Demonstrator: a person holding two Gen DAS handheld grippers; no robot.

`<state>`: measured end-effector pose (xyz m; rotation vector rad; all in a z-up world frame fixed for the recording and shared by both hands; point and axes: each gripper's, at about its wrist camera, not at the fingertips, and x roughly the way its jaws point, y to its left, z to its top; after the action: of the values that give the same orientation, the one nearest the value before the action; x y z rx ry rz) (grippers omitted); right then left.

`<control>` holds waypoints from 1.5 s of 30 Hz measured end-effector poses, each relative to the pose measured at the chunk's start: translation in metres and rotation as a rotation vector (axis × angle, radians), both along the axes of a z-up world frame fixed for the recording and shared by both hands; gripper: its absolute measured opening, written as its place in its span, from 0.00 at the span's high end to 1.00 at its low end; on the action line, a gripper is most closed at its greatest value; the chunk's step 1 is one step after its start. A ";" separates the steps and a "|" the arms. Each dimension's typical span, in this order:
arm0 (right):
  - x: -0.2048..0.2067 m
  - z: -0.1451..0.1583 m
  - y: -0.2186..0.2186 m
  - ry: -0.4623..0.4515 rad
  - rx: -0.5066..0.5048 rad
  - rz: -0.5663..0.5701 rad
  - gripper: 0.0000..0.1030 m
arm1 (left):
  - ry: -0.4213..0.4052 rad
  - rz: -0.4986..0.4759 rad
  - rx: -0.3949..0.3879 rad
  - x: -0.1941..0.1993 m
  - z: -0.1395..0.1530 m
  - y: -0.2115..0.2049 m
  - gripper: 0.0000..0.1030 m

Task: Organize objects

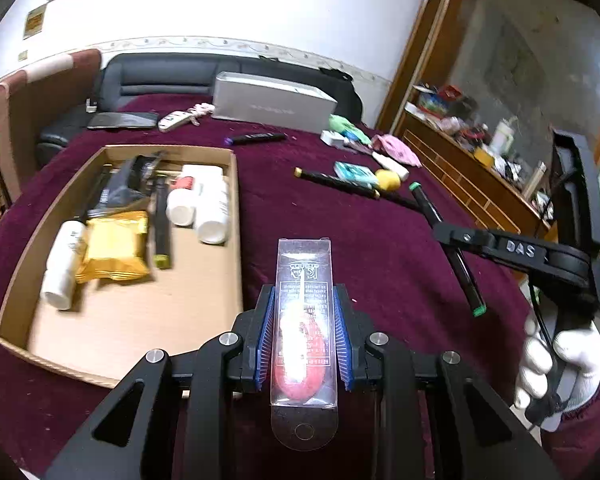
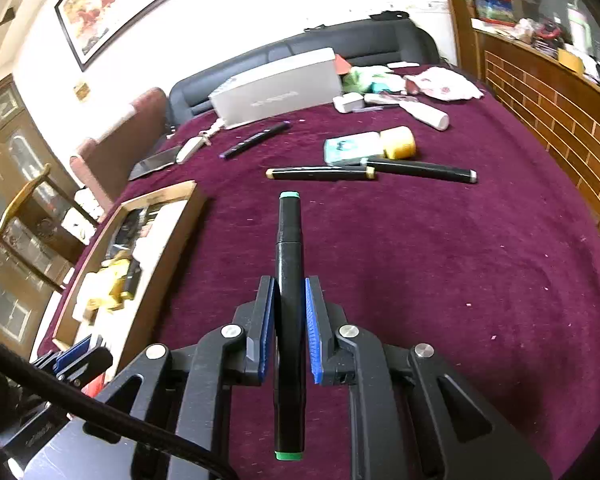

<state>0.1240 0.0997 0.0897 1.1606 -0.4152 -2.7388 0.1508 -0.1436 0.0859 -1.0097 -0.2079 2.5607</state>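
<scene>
- Cardboard tray point(image 1: 220, 216) sits at your left on the maroon cloth point(image 1: 324, 224); it holds white bottles point(image 1: 212, 208), a yellow packet point(image 1: 114, 248) and dark pens, all crowded toward its far half.
- Your left gripper point(image 1: 304, 332) is clamped on a clear pack point(image 1: 304, 320) with something red inside; the blue pads press its two long sides, and the pack hangs over the cloth just right of the tray's near corner.
- Beyond it, toward the sofa, a grey box point(image 1: 272, 106) lies on the cloth with a purple-tipped pen point(image 1: 256, 138) in front of it.
- Further right, two black pens point(image 2: 320, 174) lie nearly end to end, touching a teal pack point(image 2: 350, 148) and a yellow ball point(image 2: 398, 142).
- Your right gripper point(image 2: 290, 328) is closed on a black marker point(image 2: 289, 280) with green ends; it grips the barrel near the middle, lifted off the cloth, with one end pointing away from you.
- Your gloved right hand point(image 1: 560, 364) grips that tool's handle at the far right.
</scene>
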 end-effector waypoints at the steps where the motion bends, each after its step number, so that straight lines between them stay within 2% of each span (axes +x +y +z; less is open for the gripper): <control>1: 0.001 0.003 -0.006 0.003 0.000 0.013 0.88 | 0.002 0.012 0.007 0.000 0.001 -0.006 0.77; 9: -0.002 0.015 -0.051 0.016 -0.004 0.111 0.88 | 0.014 0.148 0.048 0.000 0.002 -0.067 0.77; 18: -0.015 0.020 -0.118 0.004 -0.022 0.259 0.87 | -0.024 0.261 0.066 -0.009 -0.020 -0.121 0.77; 26: -0.039 0.002 -0.174 -0.079 -0.060 0.364 0.87 | -0.067 0.239 0.061 -0.030 -0.038 -0.126 0.77; 32: -0.061 -0.022 -0.207 -0.144 -0.038 0.399 0.87 | -0.096 0.215 0.065 -0.041 -0.047 -0.124 0.77; 39: -0.071 -0.047 -0.214 -0.207 -0.018 0.387 0.87 | -0.114 0.189 0.050 -0.045 -0.054 -0.117 0.77; 45: -0.073 -0.059 -0.208 -0.237 -0.021 0.369 0.87 | -0.105 0.169 -0.002 -0.043 -0.055 -0.104 0.77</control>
<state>0.0509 -0.1083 0.0309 1.4031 -0.2254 -2.2899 0.1081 -0.2478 0.0305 -1.1742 -0.3321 2.6594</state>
